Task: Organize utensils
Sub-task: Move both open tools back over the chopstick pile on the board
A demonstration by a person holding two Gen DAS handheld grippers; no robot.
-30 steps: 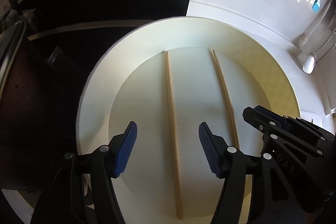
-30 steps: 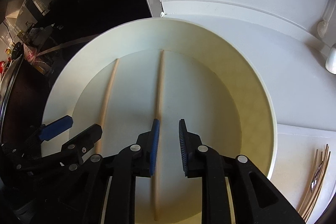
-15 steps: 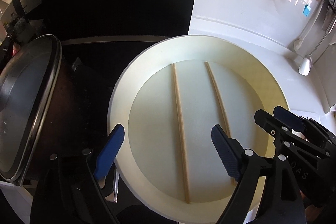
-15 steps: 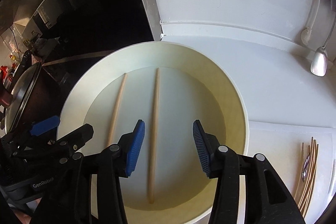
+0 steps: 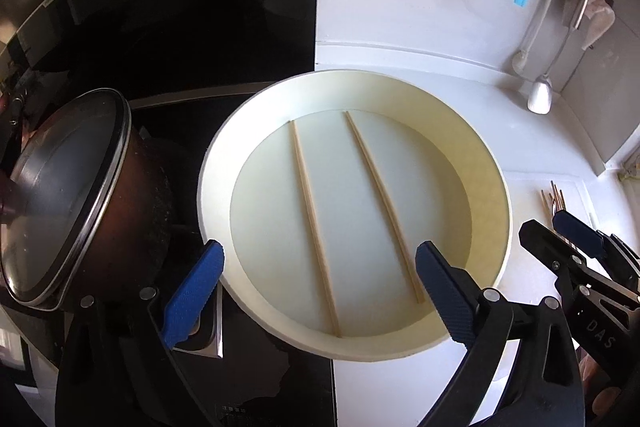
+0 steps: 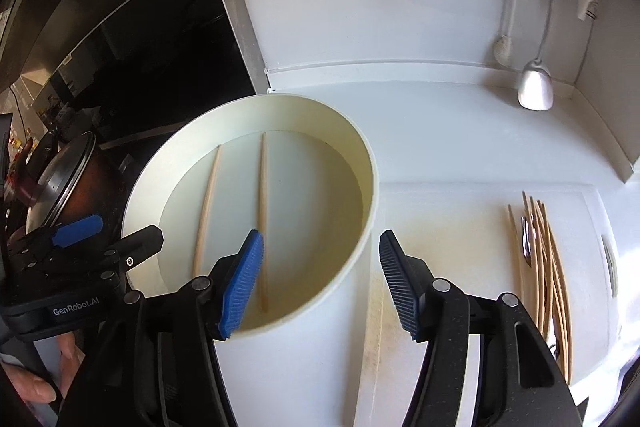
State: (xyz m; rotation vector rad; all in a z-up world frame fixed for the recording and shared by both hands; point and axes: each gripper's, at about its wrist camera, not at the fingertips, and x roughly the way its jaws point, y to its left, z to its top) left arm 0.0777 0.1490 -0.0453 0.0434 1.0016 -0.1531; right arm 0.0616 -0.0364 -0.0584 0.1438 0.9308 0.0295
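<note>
Now both chopsticks (image 5: 314, 227) flat in bowl (image 5: 496, 163), lengthwise away from opening, empty left claw (image 5: 318, 293), right claw (image 6: 320, 281).

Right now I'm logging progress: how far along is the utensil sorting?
Done: two chopsticks lie in the round tub. In hand: nothing; left tongs and right tongs are opening, empty. Left: the chopstick pile beside the tub.
</note>
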